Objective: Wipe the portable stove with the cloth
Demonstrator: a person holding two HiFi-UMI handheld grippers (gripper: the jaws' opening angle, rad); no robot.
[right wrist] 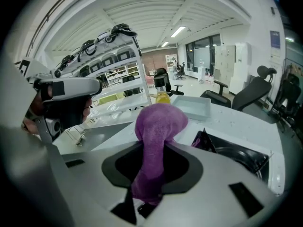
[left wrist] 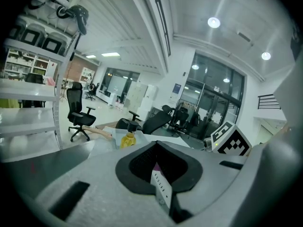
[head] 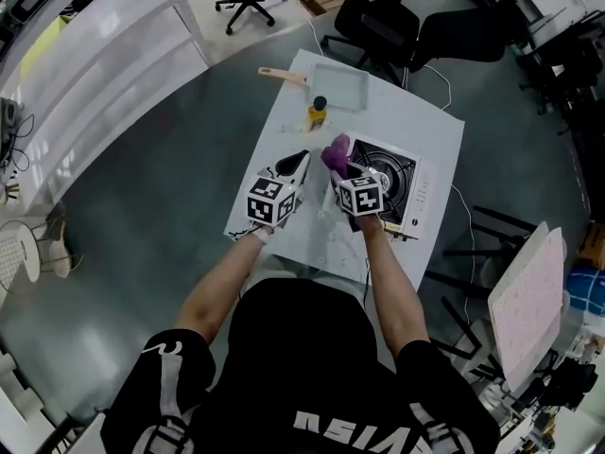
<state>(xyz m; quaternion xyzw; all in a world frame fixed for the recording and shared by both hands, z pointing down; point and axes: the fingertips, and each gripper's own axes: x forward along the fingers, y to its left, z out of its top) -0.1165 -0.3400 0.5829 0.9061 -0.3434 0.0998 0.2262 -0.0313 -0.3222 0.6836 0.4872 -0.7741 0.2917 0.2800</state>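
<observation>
Now you are at the start of the wipe, I think. Your right gripper has the purple cloth, and it hangs by the left edge of the portable stove on the white table. From above I cannot tell if the cloth touches the stove yet. Next, you will likely need to bring the cloth down flat on the stove top and rub it across. Press softly so the stove does not slide.

The right fingers are part way closed and squeeze the cloth tight. A fat lump of it sticks out past the tips. Your left gripper is just beside the right one, over bare table. Its fingers look closed together with nothing in them, and they do not seem to touch anything.
</observation>
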